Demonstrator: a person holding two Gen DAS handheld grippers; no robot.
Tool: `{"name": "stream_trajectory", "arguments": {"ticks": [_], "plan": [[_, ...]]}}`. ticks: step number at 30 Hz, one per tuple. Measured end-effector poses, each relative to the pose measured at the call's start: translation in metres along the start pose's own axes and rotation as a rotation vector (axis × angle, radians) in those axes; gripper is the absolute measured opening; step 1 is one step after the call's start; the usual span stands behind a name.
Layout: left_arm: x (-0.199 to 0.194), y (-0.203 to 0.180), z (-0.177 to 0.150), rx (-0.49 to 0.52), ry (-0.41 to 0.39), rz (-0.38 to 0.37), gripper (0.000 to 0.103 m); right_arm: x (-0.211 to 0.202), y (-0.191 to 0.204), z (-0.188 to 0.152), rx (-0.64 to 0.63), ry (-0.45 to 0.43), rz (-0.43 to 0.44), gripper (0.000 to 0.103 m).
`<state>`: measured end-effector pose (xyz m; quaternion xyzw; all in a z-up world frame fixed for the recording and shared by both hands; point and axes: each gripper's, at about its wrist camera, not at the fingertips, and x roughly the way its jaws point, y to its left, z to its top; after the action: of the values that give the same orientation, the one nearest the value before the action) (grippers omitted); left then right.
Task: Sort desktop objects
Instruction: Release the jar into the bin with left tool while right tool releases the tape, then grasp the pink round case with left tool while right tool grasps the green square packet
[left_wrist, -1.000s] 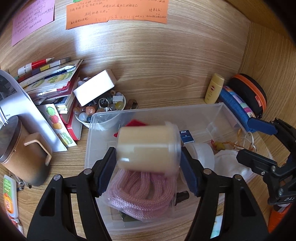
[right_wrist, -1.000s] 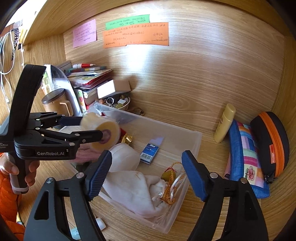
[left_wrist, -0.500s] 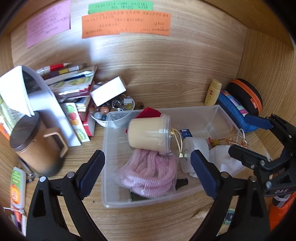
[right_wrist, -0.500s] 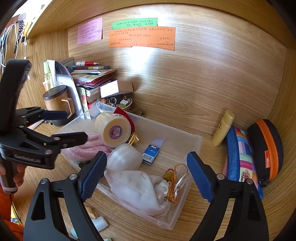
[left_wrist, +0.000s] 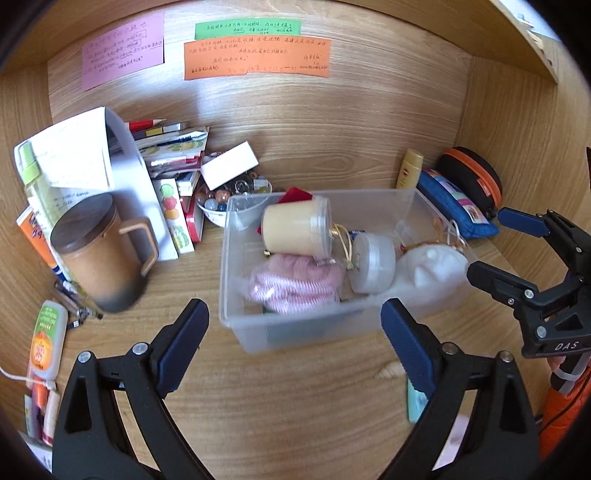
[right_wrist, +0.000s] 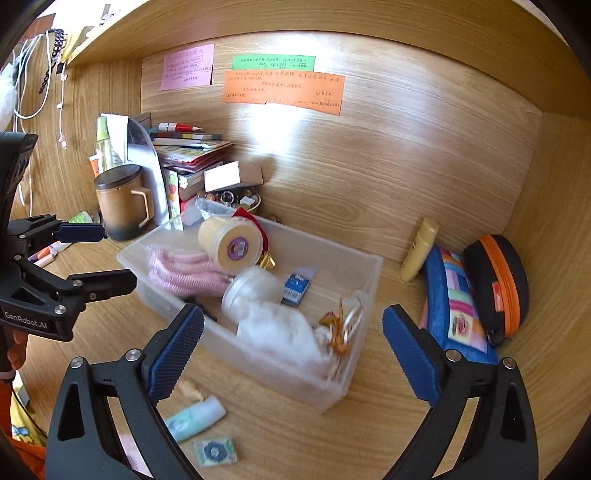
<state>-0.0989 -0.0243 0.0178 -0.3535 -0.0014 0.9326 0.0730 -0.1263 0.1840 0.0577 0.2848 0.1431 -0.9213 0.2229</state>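
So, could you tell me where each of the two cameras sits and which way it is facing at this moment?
Left wrist: sits on the left gripper, angled down over the desk at the clear bin; its own open fingers show, plus the right gripper at the right edge.
Right wrist: sits on the right gripper, angled down at the same bin from its other end; its fingers, jaws opening and nothing between them, show, plus the left gripper and a hand.
Shared: bin, cream jar, brown mug, orange note.
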Motion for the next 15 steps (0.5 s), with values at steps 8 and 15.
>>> {"name": "stream_trajectory", "arguments": {"ticks": [8, 15], "plan": [[-0.018, -0.016, -0.026, 0.007, -0.006, -0.018, 0.095, -0.016, 0.004, -0.029, 0.019, 0.021, -0.016, 0.097], [-0.027, -0.034, -0.044, 0.001, -0.009, -0.041, 0.095, -0.026, 0.002, -0.052, 0.044, 0.044, -0.015, 0.097]]}}
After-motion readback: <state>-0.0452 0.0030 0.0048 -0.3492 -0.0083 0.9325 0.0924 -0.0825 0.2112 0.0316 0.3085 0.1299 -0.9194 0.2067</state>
